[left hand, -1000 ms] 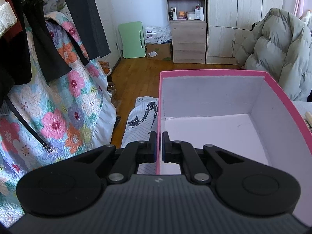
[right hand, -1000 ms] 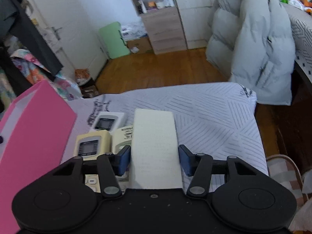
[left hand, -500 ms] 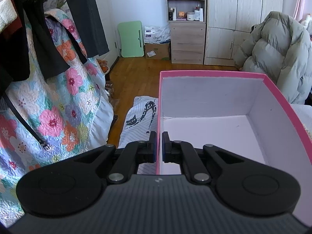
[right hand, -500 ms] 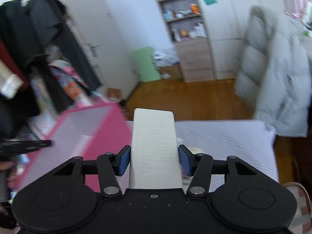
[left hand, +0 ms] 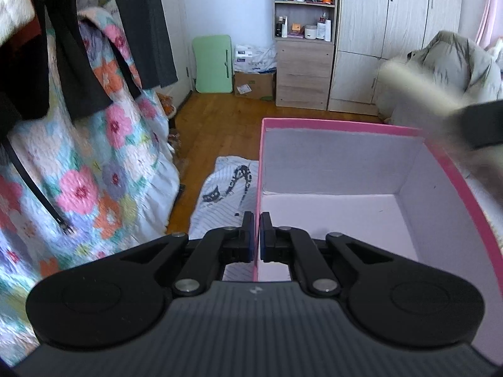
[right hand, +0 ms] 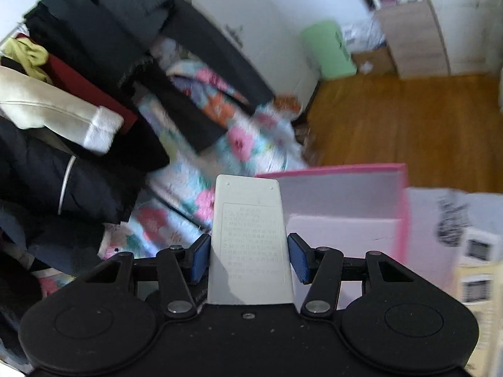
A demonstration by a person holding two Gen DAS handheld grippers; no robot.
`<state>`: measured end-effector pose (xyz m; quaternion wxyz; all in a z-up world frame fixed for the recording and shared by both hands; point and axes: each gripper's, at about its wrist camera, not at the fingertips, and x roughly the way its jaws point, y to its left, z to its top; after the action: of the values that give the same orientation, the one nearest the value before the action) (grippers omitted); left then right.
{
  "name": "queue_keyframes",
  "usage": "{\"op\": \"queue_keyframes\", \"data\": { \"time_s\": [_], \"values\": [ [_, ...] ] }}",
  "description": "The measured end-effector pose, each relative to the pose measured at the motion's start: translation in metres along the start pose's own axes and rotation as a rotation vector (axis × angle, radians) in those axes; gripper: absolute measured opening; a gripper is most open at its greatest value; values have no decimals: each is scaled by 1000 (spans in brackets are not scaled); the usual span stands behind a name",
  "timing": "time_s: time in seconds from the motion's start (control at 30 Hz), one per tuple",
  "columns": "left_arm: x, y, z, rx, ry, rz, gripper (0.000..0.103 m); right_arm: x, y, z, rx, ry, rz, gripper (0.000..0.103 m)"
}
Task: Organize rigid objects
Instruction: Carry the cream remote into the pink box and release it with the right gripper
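Right wrist: right claw [right hand: 248, 259] clamps a white remote [right hand: 250, 235]; left claw [left hand: 257, 235] pinches the pink box [left hand: 345, 169] wall

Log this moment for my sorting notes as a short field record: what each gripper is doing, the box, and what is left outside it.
left gripper: shut on the box wall
right gripper: shut on the remote, label side up
box: pink, open, nothing visible inside
remote position: held over the box's near edge
left outside: more remotes, blurred, on the striped sheet
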<state>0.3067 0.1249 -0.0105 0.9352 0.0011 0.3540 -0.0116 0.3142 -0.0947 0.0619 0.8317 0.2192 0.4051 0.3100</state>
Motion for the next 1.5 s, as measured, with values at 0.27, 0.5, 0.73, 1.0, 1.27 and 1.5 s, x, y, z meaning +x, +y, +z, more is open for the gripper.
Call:
{"op": "queue_keyframes", "data": {
  "time_s": [0.27, 0.5, 0.73, 1.0, 1.27, 1.5],
  "values": [
    [1, 4, 0, -25, 8, -22, 3, 101, -28, 0, 143, 194, -59, 58],
    [2, 6, -1, -30, 7, -33, 3, 140, -40, -7, 207, 221, -139, 58],
    [2, 5, -1, -24, 9, -31, 3, 160, -57, -16, 320, 244, -139, 60],
    [1, 0, 0, 1, 9, -16, 3, 130, -43, -11, 245, 178, -107, 60],
    [2, -7, 0, 27, 18, 12, 3, 34, 6, -15, -146, 7, -254, 62],
    [3, -15, 0, 89, 20, 52, 4, -28, 0, -33, -217, -53, -256, 62]
  ]
}}
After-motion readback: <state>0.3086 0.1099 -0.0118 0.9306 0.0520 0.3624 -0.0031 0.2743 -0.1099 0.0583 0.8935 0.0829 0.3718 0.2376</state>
